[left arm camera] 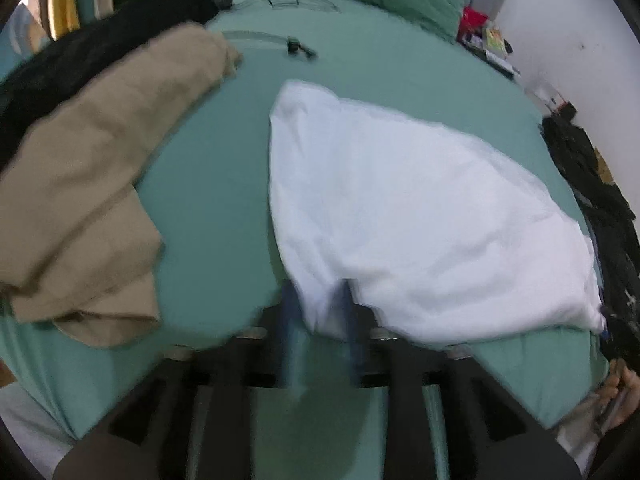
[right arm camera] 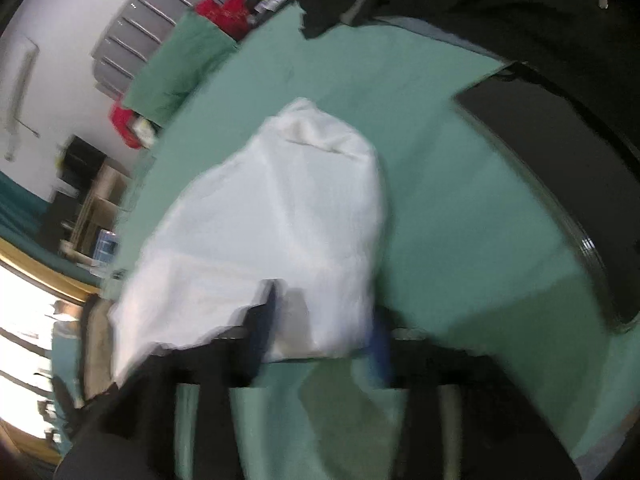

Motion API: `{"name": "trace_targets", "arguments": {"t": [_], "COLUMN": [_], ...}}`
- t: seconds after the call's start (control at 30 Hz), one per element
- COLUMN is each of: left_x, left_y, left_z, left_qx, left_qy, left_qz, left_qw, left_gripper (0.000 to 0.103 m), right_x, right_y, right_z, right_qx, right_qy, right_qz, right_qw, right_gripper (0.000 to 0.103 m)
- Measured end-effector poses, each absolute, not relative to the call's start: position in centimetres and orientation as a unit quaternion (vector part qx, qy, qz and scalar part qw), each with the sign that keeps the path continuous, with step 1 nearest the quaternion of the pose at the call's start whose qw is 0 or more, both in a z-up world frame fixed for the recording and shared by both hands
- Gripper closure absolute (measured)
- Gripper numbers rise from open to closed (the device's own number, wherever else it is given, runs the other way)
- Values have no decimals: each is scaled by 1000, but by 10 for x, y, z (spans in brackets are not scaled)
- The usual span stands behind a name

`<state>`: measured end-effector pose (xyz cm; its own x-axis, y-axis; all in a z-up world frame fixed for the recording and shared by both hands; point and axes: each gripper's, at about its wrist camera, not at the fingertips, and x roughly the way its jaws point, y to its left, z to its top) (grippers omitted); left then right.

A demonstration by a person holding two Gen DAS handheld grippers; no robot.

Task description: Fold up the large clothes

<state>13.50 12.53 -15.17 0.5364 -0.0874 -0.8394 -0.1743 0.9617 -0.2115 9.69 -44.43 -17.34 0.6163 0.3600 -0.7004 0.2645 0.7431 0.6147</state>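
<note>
At the near edge of the bed [left arm camera: 224, 184], both the left gripper [left arm camera: 320, 316] and right gripper [right arm camera: 320, 320] pinched the white garment [left arm camera: 420, 208] in their jaws, apparently mid-fold, with carrying that hem across next.

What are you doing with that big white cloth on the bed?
A person is folding laundry with a gripper in each hand. The left gripper and the right gripper each have the near edge of the white cloth between their fingers, on the green bed. The picture is blurry, so things seem to be moving. A tan garment lies to the left, not yet folded.
</note>
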Motion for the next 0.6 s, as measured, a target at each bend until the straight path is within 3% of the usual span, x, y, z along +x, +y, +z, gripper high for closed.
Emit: {"name": "trace_targets", "arguments": {"t": [0.03, 0.23, 0.4, 0.43, 0.47, 0.5, 0.53, 0.6], "left_x": [132, 145, 177, 177, 183, 189, 188, 202], "left_y": [124, 84, 9, -7, -25, -38, -47, -69], "left_z": [-146, -110, -124, -128, -133, -139, -144, -165], "left_qx": [-135, -126, -130, -127, -123, -118, -113, -94], "left_qy": [468, 400, 419, 420, 424, 429, 437, 472], "left_qz": [30, -10, -111, -121, -138, -148, -152, -144], "left_qw": [873, 908, 892, 890, 887, 883, 880, 865], "left_gripper": [46, 44, 44, 44, 44, 44, 44, 44], "right_x": [97, 114, 124, 127, 132, 135, 138, 144], "right_y": [-443, -424, -420, -419, -416, -413, -411, -402], "right_z": [-174, -176, -181, -181, -184, -188, -192, -195], "right_qx": [366, 362, 396, 409, 424, 432, 435, 438], "right_qy": [431, 415, 386, 381, 382, 388, 398, 408], "right_qz": [36, 21, 53, 69, 94, 105, 111, 125], "right_qw": [824, 834, 831, 826, 816, 807, 800, 791], "right_gripper": [26, 17, 17, 23, 47, 63, 89, 90]}}
